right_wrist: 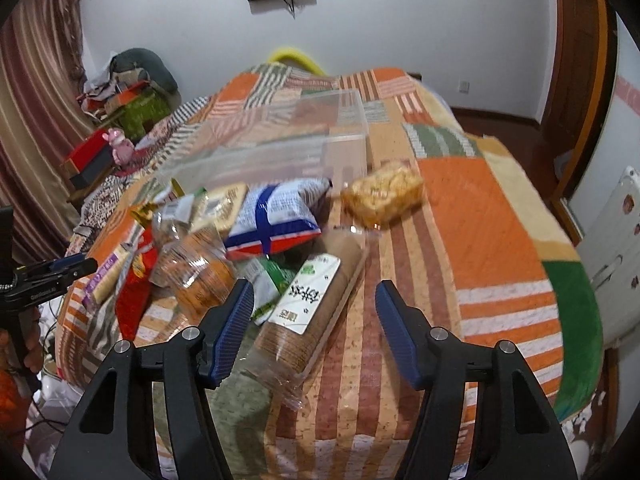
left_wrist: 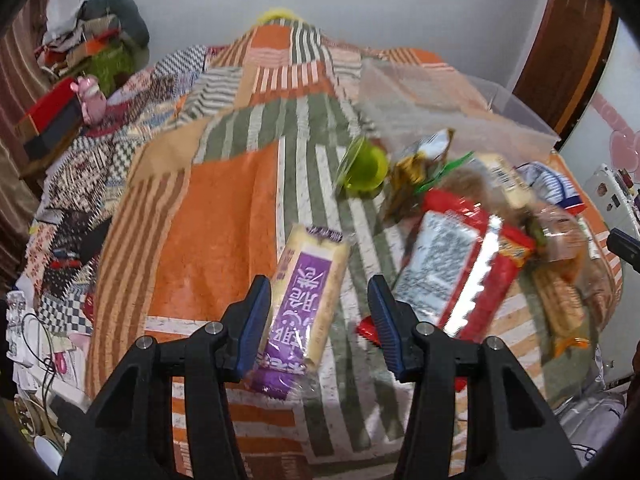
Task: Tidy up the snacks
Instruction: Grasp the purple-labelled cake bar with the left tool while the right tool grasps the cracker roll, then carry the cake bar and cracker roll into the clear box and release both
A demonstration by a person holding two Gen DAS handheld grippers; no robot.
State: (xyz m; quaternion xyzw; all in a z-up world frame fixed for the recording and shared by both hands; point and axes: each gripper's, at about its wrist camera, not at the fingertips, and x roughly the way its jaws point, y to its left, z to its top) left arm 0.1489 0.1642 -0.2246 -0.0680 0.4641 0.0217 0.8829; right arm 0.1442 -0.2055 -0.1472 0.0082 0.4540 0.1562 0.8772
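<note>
Snacks lie heaped on a patchwork bedcover [left_wrist: 224, 216]. My left gripper [left_wrist: 318, 320] is open and straddles a long cracker pack with a purple label [left_wrist: 308, 288]. The left pad sits by the pack's edge and the right pad stands clear of it. To the right lie a red packet [left_wrist: 460, 264] and a green jelly cup [left_wrist: 364, 168]. My right gripper [right_wrist: 314, 330] is open over a brown biscuit roll with a white and green label [right_wrist: 316, 300], and neither pad presses on it. Behind the roll are a blue, white and red bag [right_wrist: 276, 212] and a yellow snack pack [right_wrist: 384, 196].
A clear plastic bin [right_wrist: 304, 128] stands on the bed behind the pile. The left gripper [right_wrist: 52, 270] shows at the left edge of the right wrist view. Boxes and a pink toy [left_wrist: 90, 98] sit on the far left. The bed's edge drops off on the right.
</note>
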